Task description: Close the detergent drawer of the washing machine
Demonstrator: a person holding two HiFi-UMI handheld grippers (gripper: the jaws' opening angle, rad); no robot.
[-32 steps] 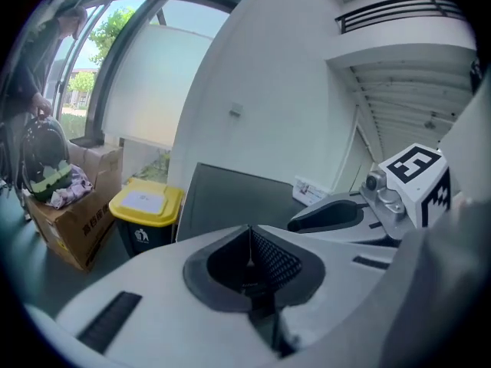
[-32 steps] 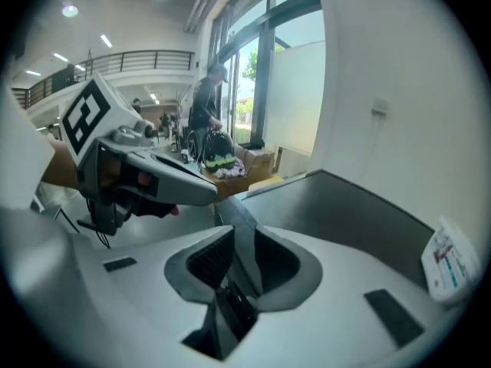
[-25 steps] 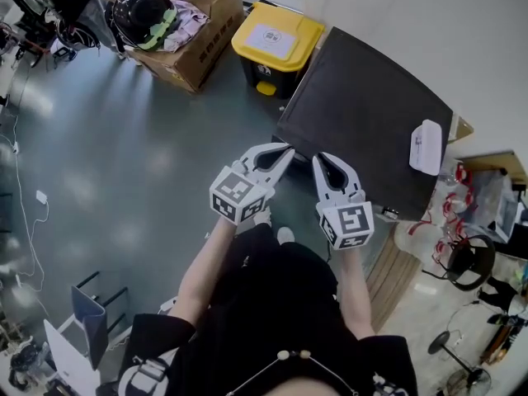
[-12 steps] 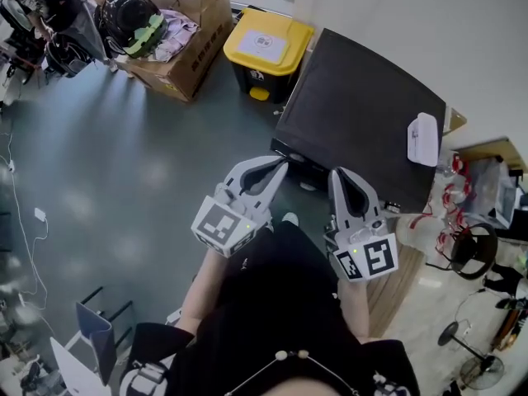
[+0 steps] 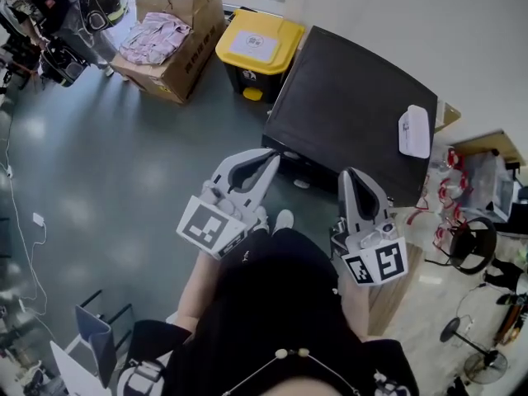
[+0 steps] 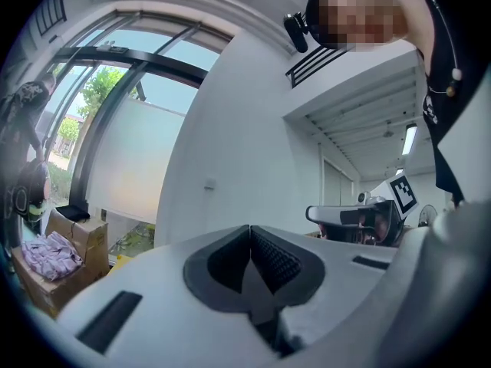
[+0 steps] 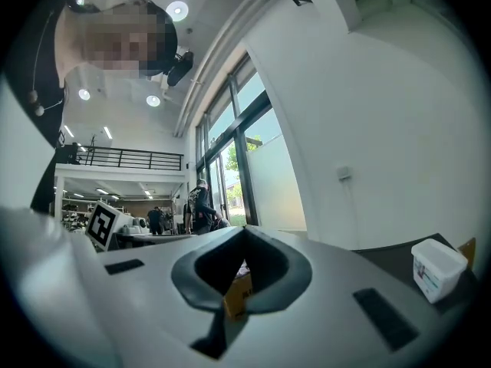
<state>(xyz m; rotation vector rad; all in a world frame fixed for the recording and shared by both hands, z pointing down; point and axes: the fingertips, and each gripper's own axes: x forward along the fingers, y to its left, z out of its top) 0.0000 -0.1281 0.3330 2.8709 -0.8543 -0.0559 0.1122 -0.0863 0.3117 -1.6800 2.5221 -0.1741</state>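
– Now, what has changed at the machine?
– Both your grippers have lifted up and back from the front edge of the black, flat-topped washing machine (image 5: 355, 114). Left gripper (image 5: 272, 157): jaws clenched, nothing between them. Right gripper (image 5: 351, 174): jaws clenched, likewise empty.
– What does that mean for the task?
– Judge the push as probably finished, since neither gripper touches the machine. Confirm it, though: the detergent drawer sits in the front face, which the head view hides beneath the top's edge.
– Where is the drawer relative to my grippers?
– Ahead of and below both tips. The right gripper view looks across the top towards the small white lidded tub (image 7: 439, 269) standing there, so you are holding above drawer level.
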